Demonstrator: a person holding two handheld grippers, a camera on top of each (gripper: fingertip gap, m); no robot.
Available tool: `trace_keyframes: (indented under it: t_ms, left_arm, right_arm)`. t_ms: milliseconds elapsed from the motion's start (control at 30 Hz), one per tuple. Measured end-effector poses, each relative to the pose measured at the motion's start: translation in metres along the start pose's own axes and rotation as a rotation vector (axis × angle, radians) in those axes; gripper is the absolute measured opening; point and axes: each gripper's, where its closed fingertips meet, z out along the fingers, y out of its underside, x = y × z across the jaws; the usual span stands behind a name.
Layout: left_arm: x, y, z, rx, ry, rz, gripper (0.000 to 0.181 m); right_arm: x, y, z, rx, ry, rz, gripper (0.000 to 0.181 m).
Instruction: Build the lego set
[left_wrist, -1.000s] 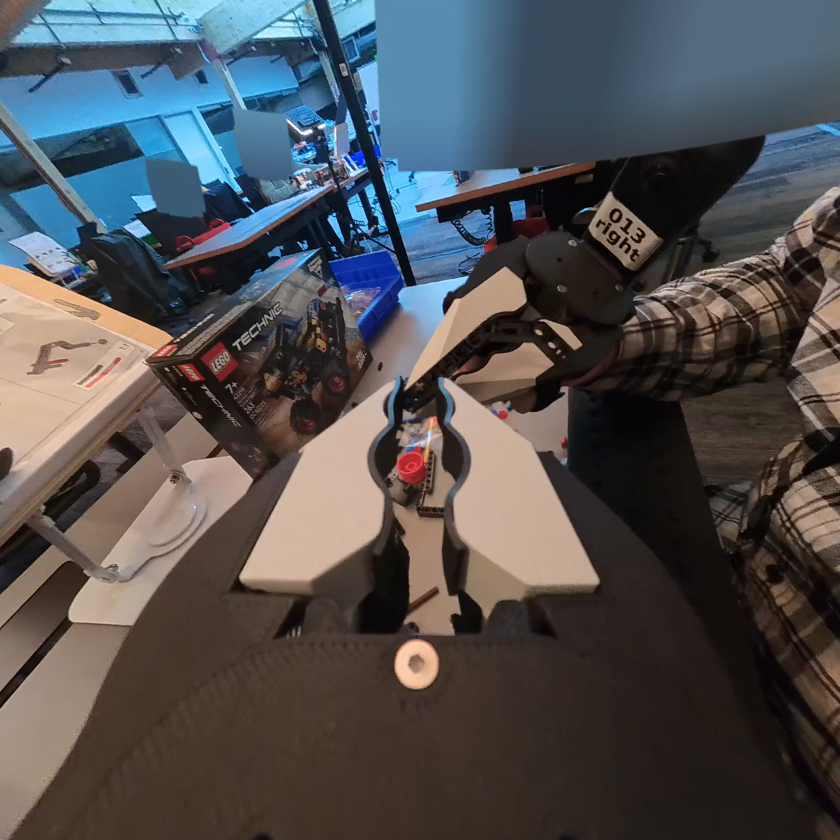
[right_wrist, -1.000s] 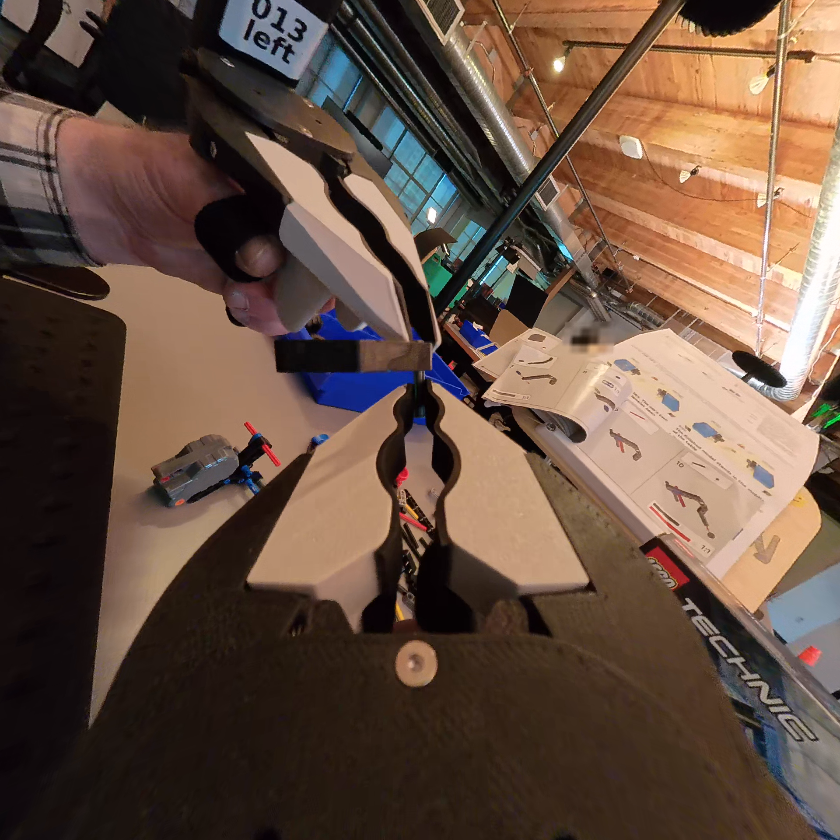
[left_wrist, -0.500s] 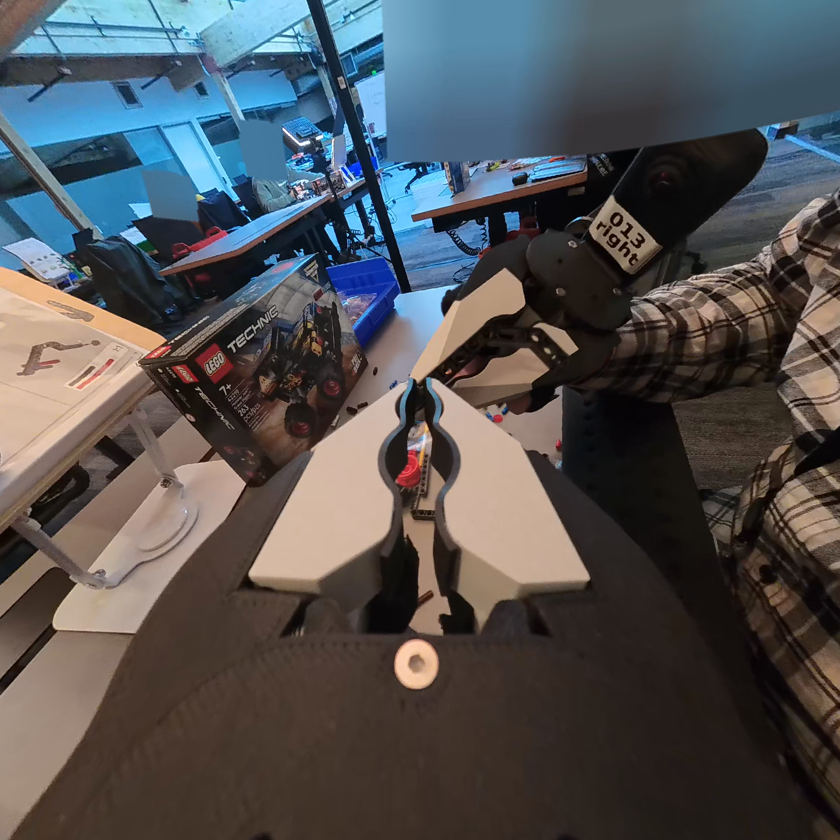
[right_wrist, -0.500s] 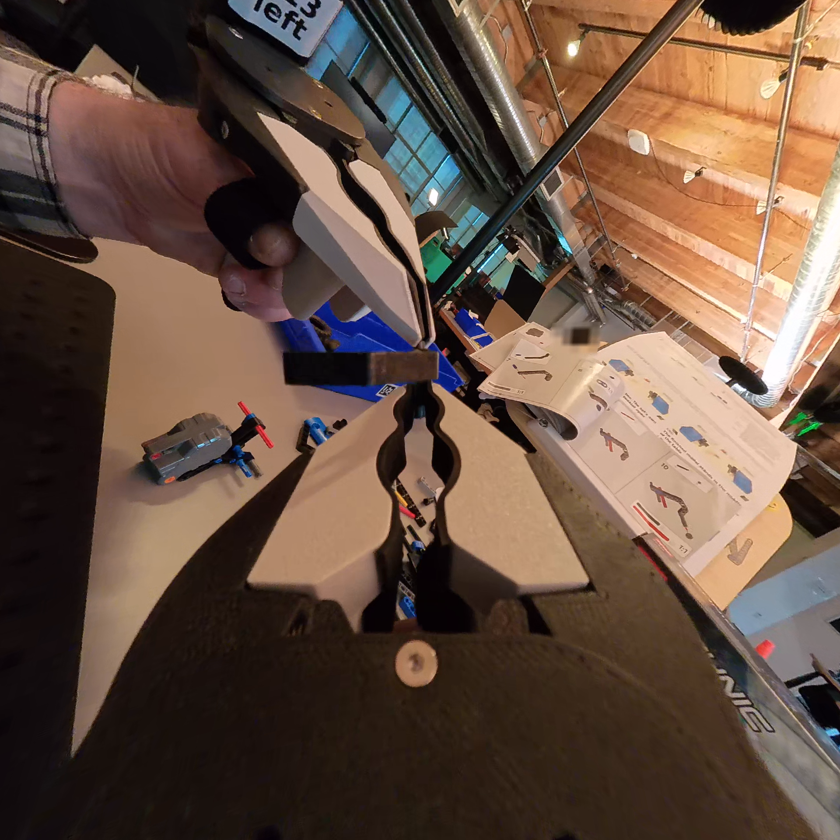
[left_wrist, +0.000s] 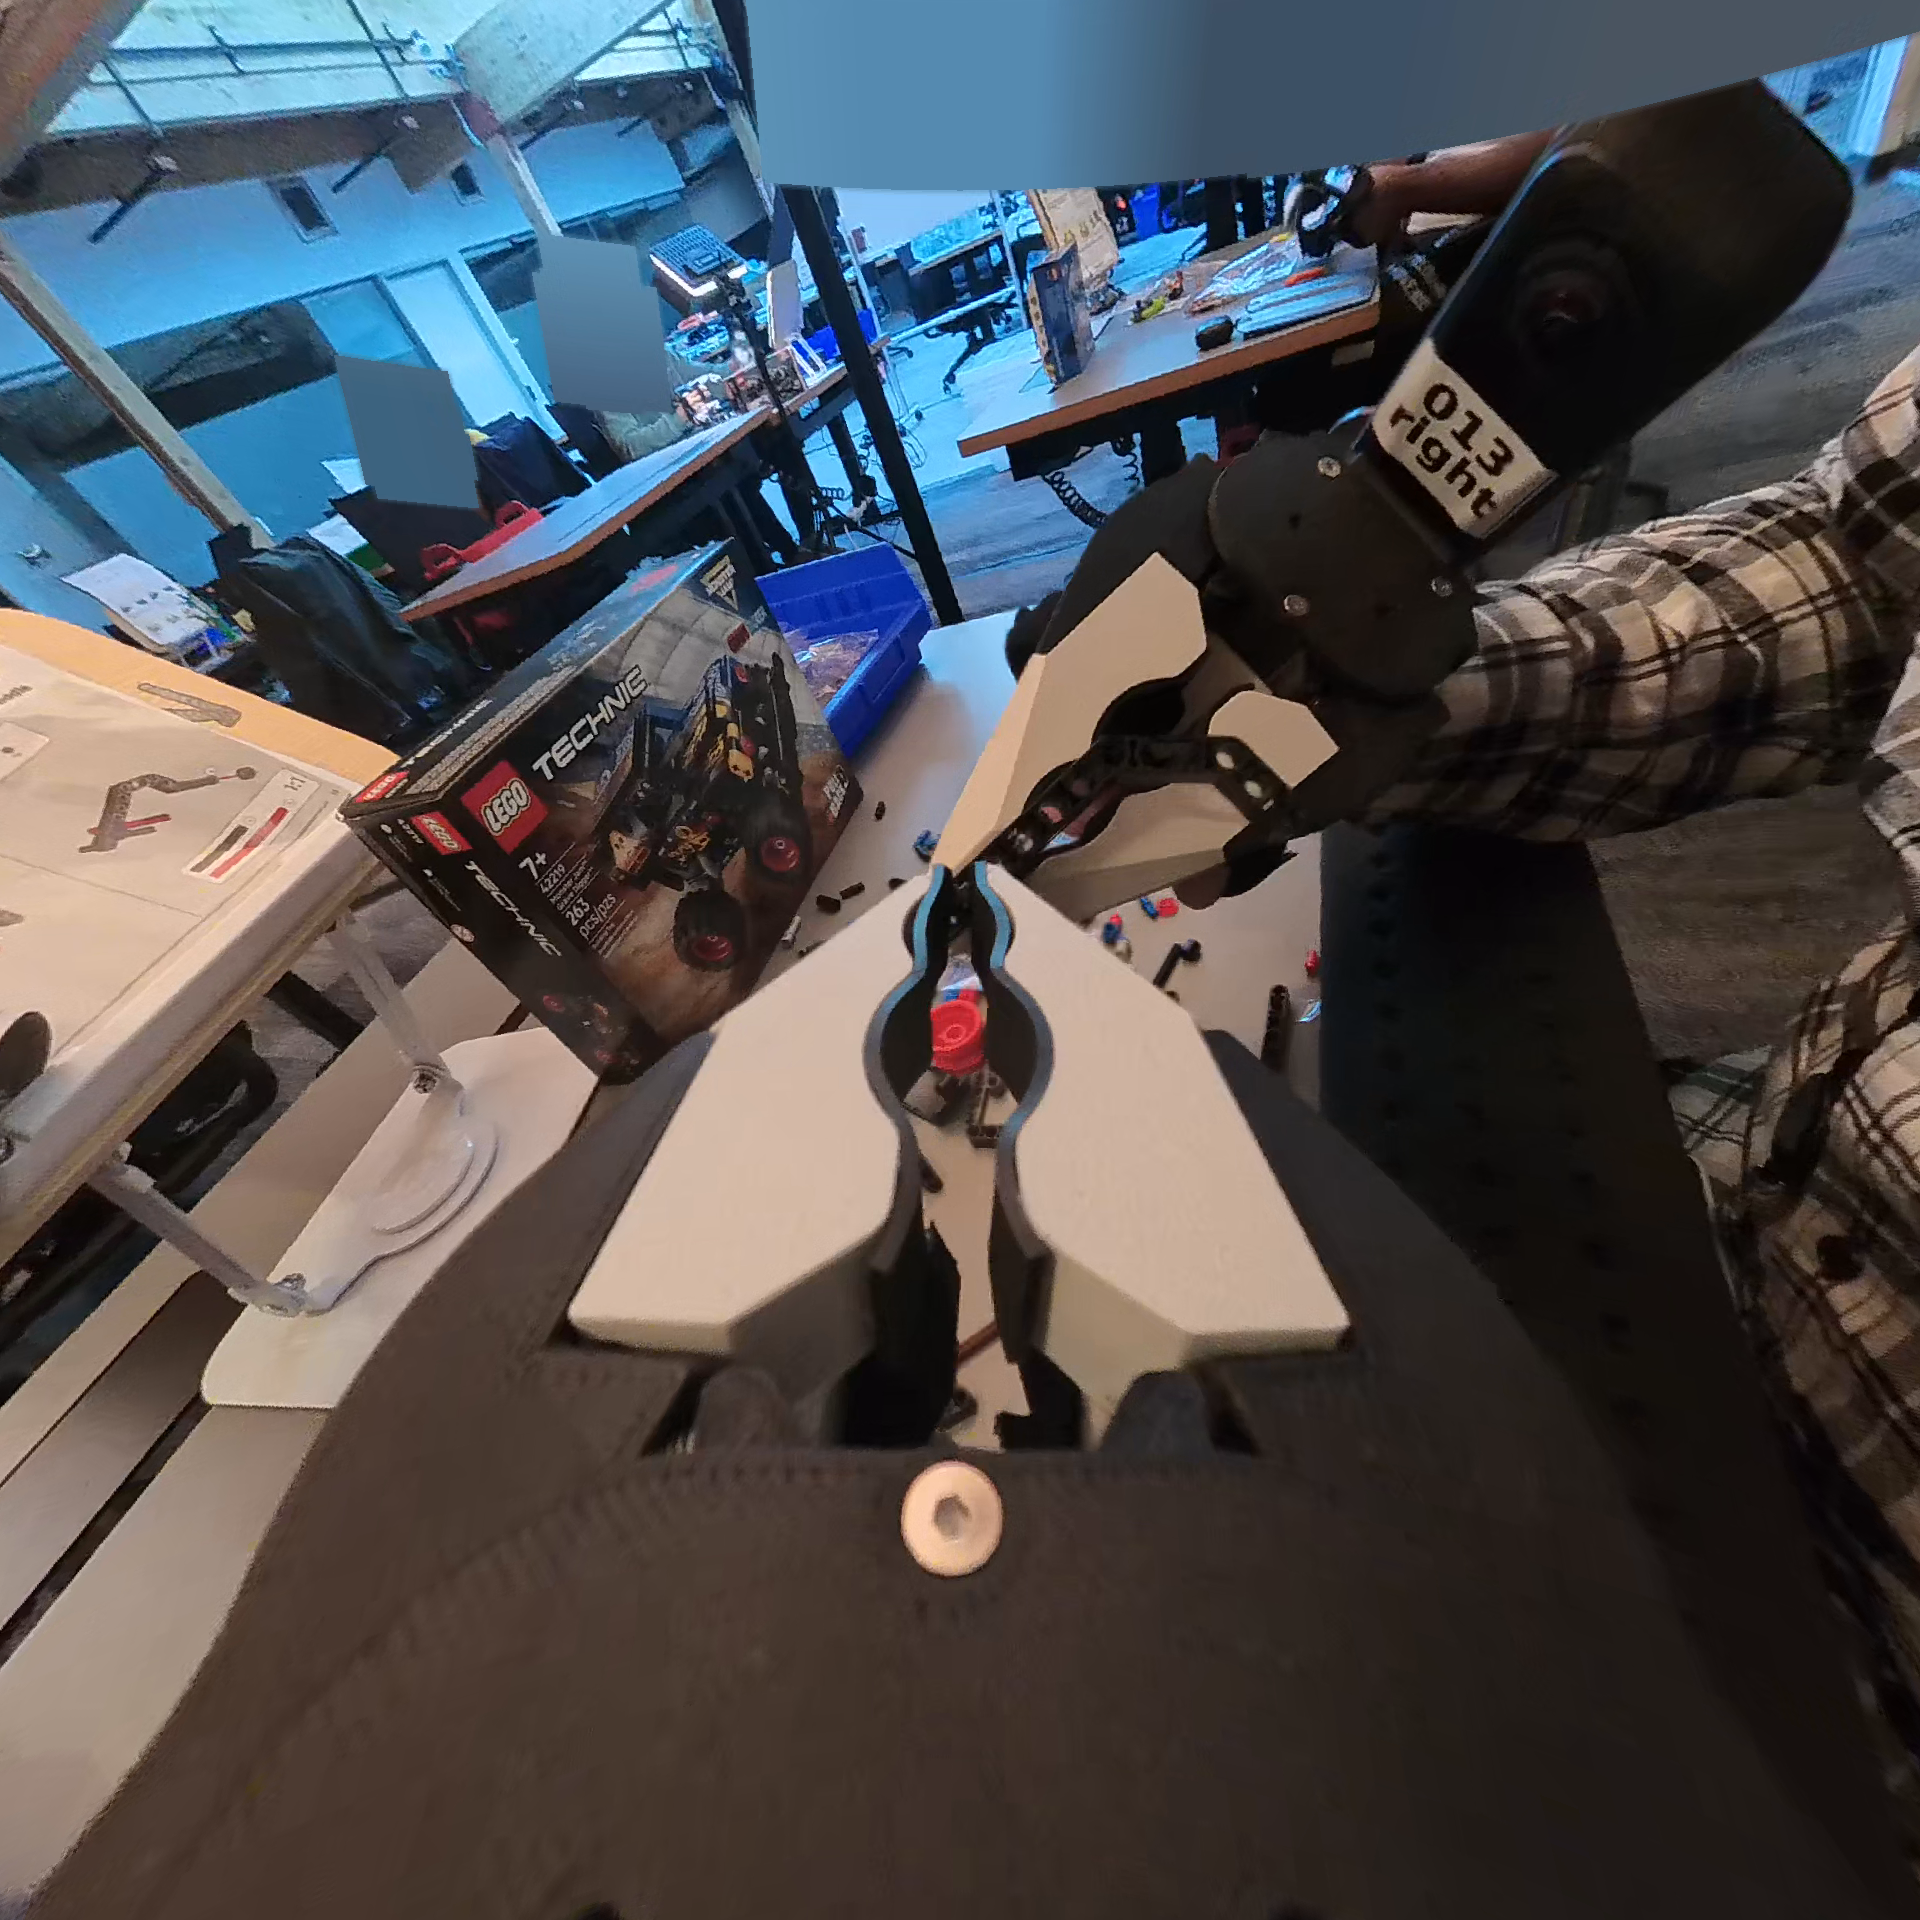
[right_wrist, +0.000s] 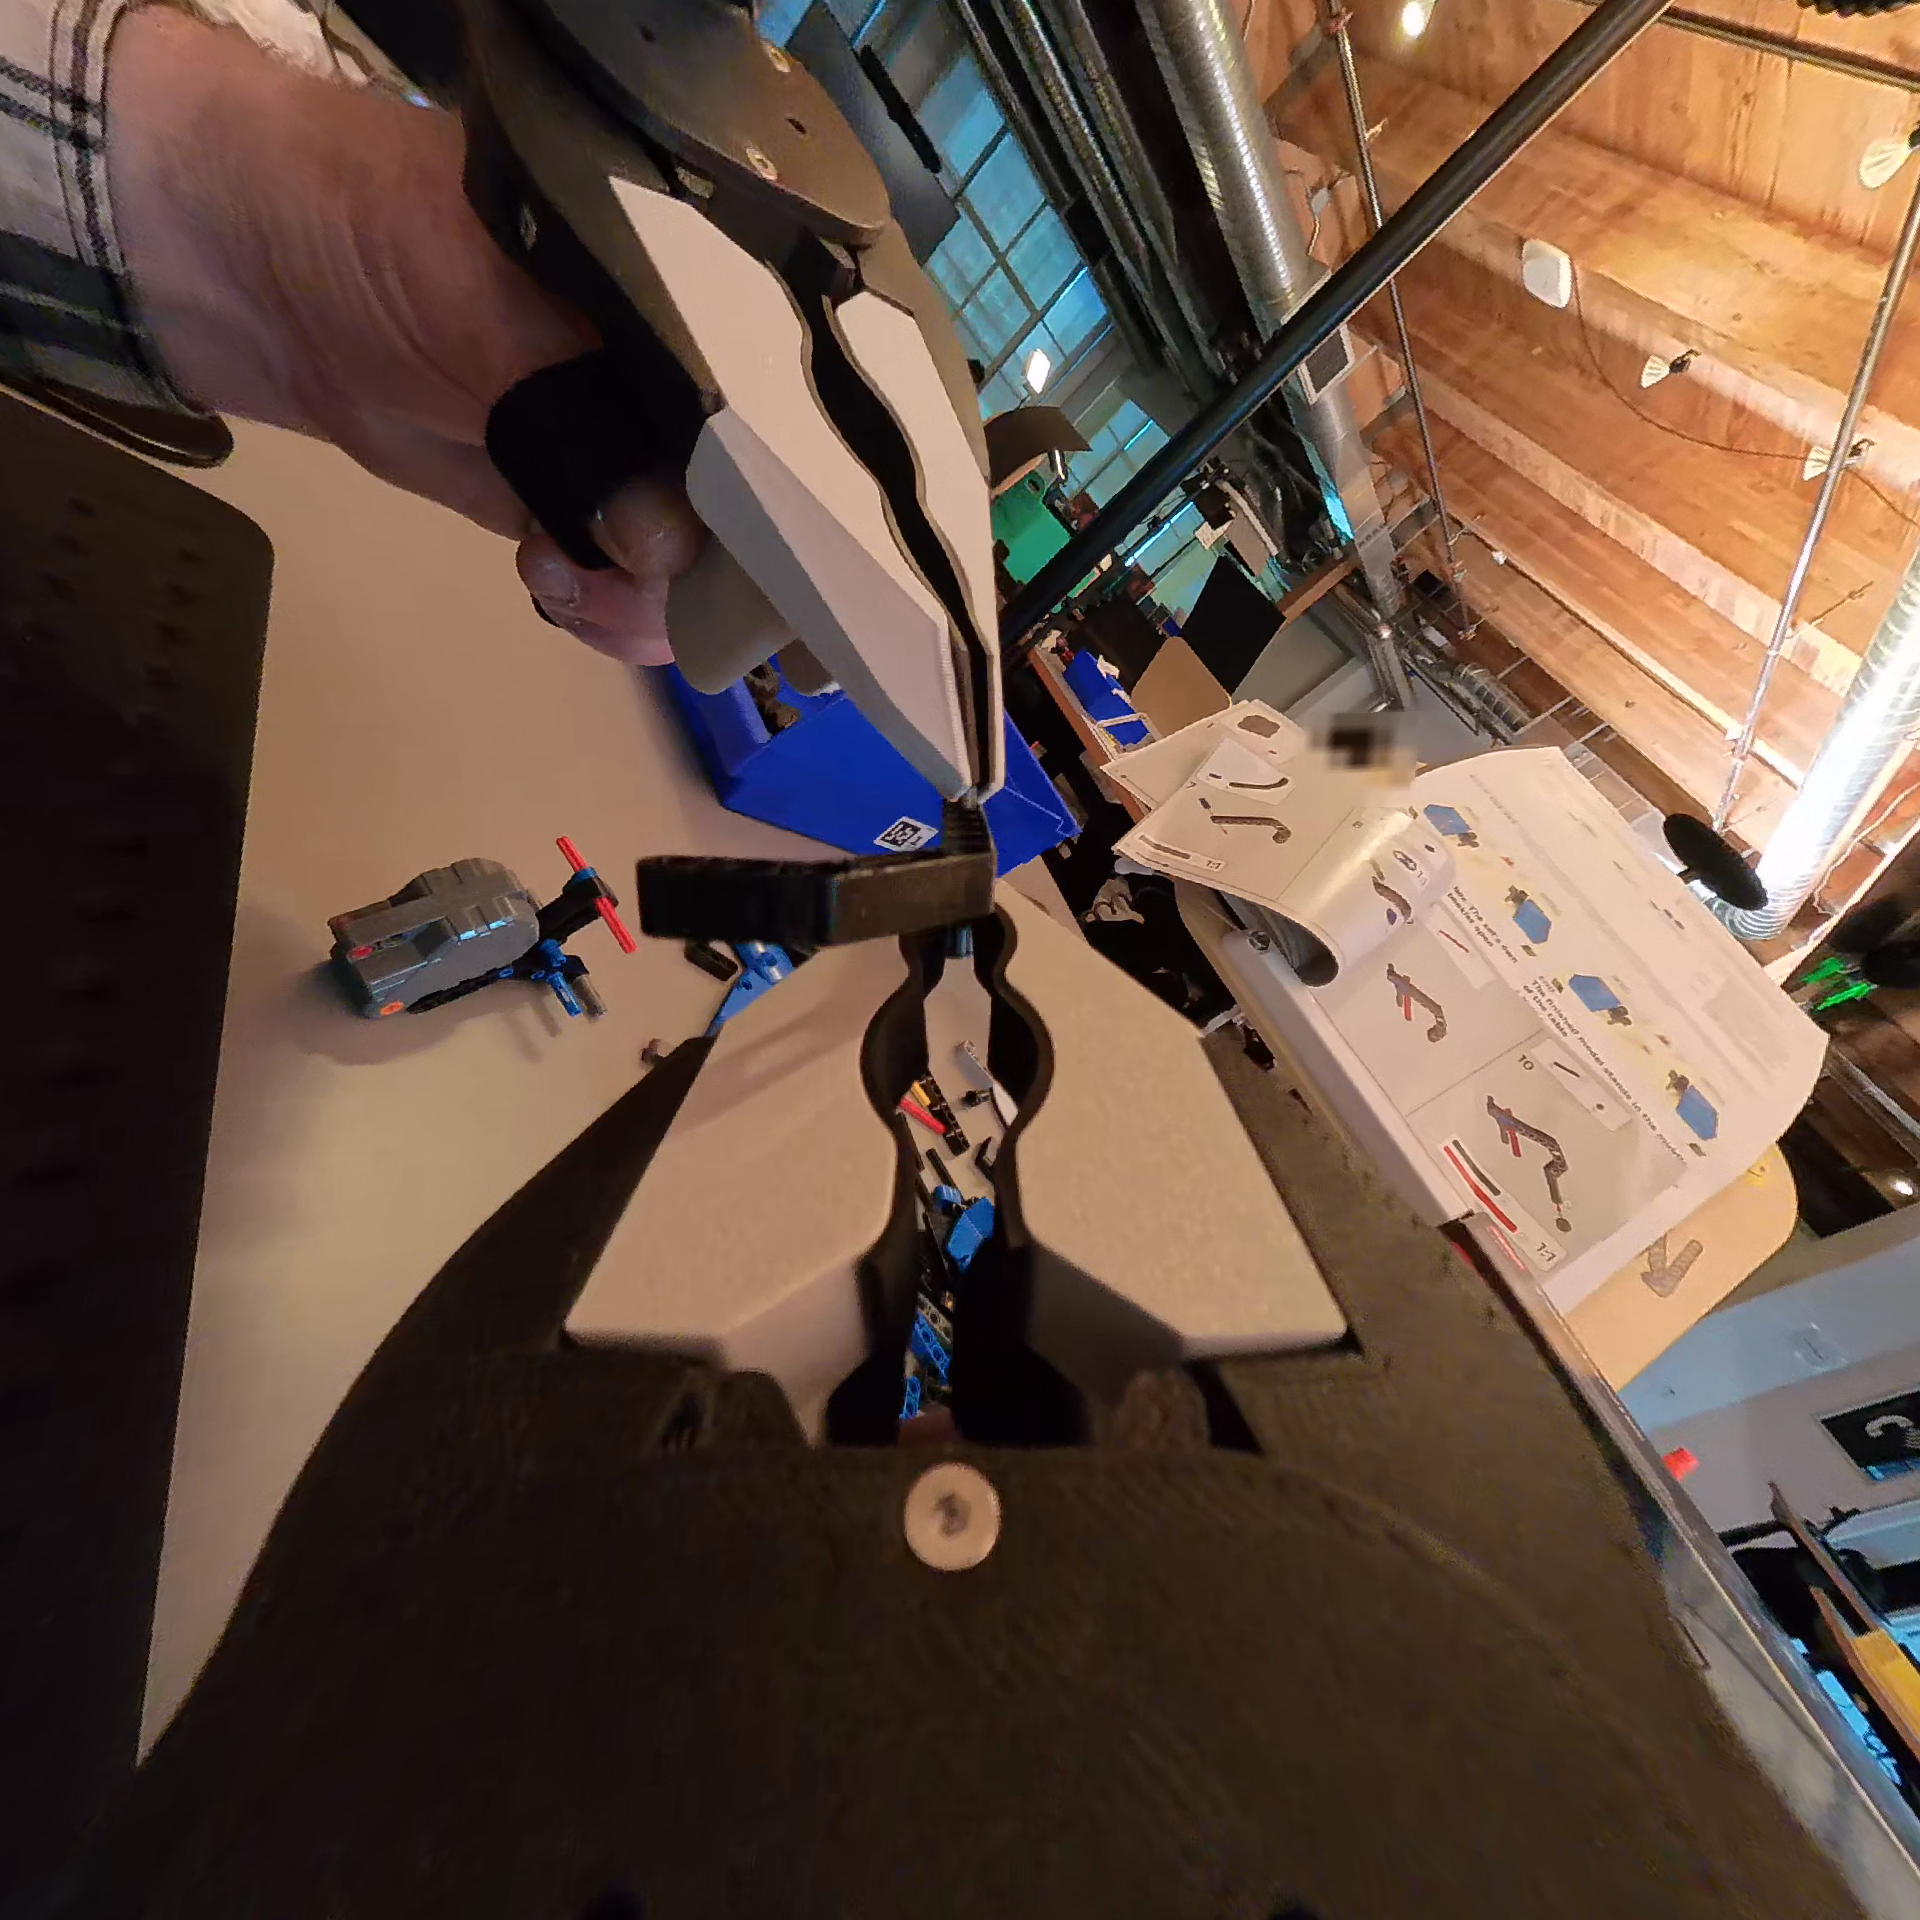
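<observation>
My right gripper (right_wrist: 956, 930) is shut on a black Technic beam (right_wrist: 810, 899) and holds it crosswise above the table. It also shows in the left wrist view (left_wrist: 982, 852), with the beam (left_wrist: 1143, 769) running back between its fingers. My left gripper (left_wrist: 961, 899) is shut, its tips meeting the beam's end. In the right wrist view the left gripper (right_wrist: 971, 795) points down and pinches a small black piece (right_wrist: 966, 828) that touches the beam's right end. A grey part-built assembly (right_wrist: 447, 935) with a red axle lies on the table.
The lego box (left_wrist: 623, 821) stands left of the grippers, with a blue bin (left_wrist: 842, 634) behind it. An open instruction booklet (right_wrist: 1507, 987) rests on a stand. Loose pieces (left_wrist: 1174, 956) and a red hub (left_wrist: 956, 1039) lie on the table. A black mat (left_wrist: 1455, 1039) is at its right. My two grippers' fingertips are within a few centimetres of each other.
My left gripper's jaws have closed from a small gap to shut. It has turned steeper over the beam's right end. Both grippers stay tip to tip.
</observation>
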Motion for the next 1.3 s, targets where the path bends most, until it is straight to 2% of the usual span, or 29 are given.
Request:
trace_keyframes:
  t_ms: [500,567,900,1133,1233,1300]
  left_arm:
    - [-0.005,-0.011,-0.005,0.147,0.009,-0.12,0.0]
    - [-0.005,-0.01,-0.005,0.154,0.015,-0.13,0.0]
    - [-0.005,-0.006,0.0,0.129,0.01,-0.134,0.002]
    - [-0.006,-0.007,0.0,0.126,0.017,-0.165,0.001]
    - [-0.009,-0.004,-0.002,0.104,0.06,-0.217,0.001]
    - [-0.012,-0.002,-0.002,0.068,0.067,-0.219,0.001]
  right_arm:
    - [0.003,-0.003,0.001,0.038,-0.005,0.088,0.007]
    - [0.003,-0.002,0.001,0.032,0.004,0.079,0.003]
    - [0.002,-0.001,0.003,0.001,-0.003,0.076,0.002]
    - [0.004,-0.003,0.001,0.033,-0.023,0.157,0.003]
    - [0.007,0.001,-0.005,0.019,-0.029,0.104,0.015]
    - [0.006,0.004,-0.008,-0.011,-0.044,-0.005,0.023]
